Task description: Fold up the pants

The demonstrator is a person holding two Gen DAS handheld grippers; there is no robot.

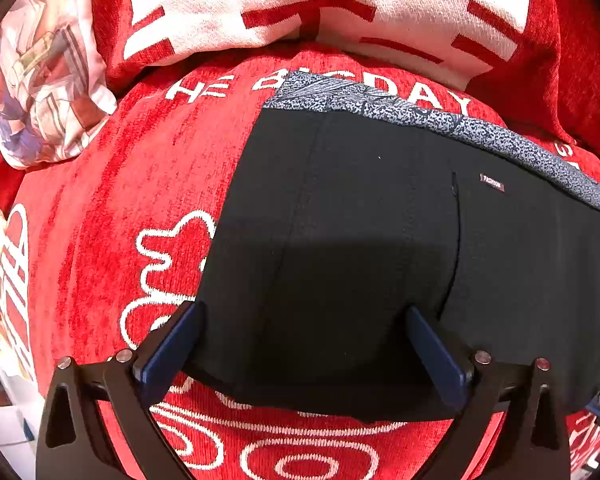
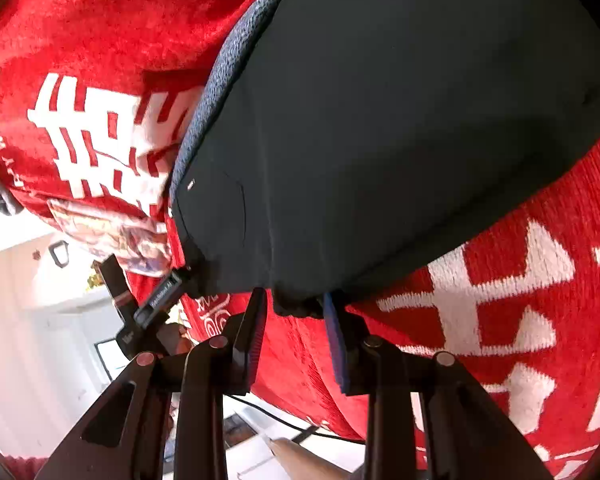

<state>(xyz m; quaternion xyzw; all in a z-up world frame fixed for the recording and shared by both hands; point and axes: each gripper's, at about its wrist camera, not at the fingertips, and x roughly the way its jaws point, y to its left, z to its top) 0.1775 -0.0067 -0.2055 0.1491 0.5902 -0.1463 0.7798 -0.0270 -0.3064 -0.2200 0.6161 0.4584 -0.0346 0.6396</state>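
Note:
Black pants [image 1: 364,232] with a grey speckled waistband [image 1: 500,136] lie folded on a red blanket [image 1: 112,184]. My left gripper [image 1: 304,312] hovers wide open over the near edge of the pants, one blue finger on either side of the cloth. In the right wrist view the pants [image 2: 400,120] fill the upper middle. My right gripper [image 2: 296,300] has its fingers partly closed around a bunched corner of the black cloth at the near edge. The left gripper [image 2: 156,304] shows there at the left corner of the pants.
The red blanket carries white characters and lettering. A red and white cushion [image 1: 300,4] lies beyond the waistband. A pale printed pillow [image 1: 40,80] lies at the far left. A white floor and a cable [image 2: 276,420] show below the blanket's edge.

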